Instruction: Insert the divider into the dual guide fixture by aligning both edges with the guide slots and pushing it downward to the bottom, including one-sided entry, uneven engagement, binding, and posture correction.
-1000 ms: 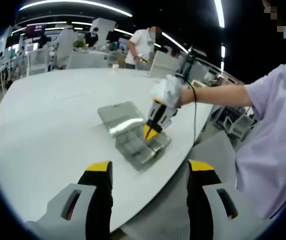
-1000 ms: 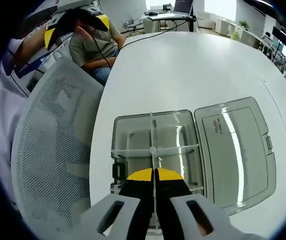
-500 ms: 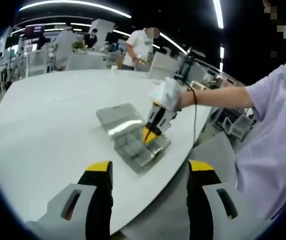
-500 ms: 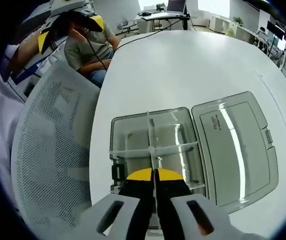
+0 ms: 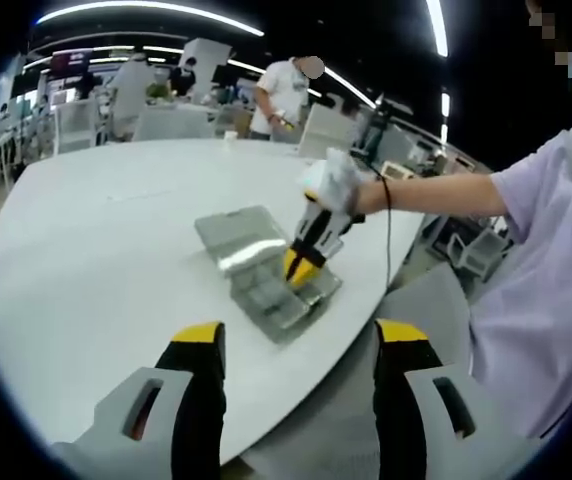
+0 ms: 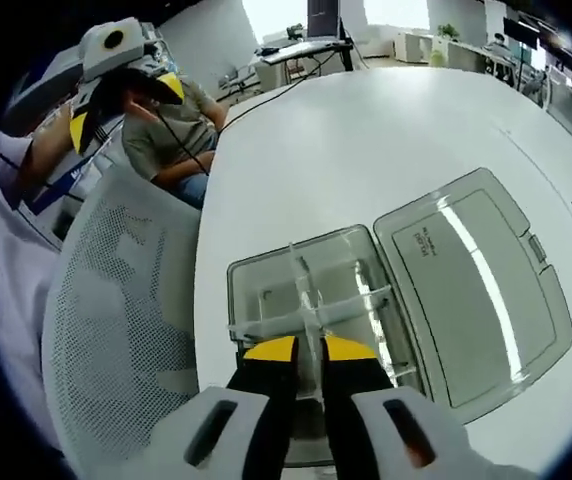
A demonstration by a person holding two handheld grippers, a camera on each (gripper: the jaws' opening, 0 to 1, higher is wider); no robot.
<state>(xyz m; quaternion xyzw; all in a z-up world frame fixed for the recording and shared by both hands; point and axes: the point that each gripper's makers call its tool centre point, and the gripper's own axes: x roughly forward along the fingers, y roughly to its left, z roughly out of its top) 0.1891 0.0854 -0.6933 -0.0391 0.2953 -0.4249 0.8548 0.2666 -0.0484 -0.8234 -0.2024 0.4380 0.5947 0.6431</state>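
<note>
A clear plastic box (image 6: 266, 290) sits near the white table's edge, its hinged lid (image 6: 476, 290) lying flat beside it. Inside, a long clear divider (image 6: 302, 280) runs away from me and crosses a second divider (image 6: 361, 303). My right gripper (image 6: 308, 350) hovers over the near end of the long divider, its yellow-tipped jaws a narrow gap apart. From the left gripper view, the right gripper (image 5: 304, 265) points down into the box (image 5: 266, 295). My left gripper (image 5: 301, 338) is held wide open above the table edge, holding nothing; it shows again in the right gripper view as the left gripper (image 6: 121, 105).
A grey mesh chair (image 6: 116, 320) stands against the table edge beside the box. A seated person (image 6: 171, 125) is behind it. The white table (image 5: 96, 250) stretches far to the left. More desks and a standing person (image 5: 284, 92) are at the back.
The right gripper's jaws have parted slightly from the tight pinch on the divider, and its view has tilted. The left gripper has held still.
</note>
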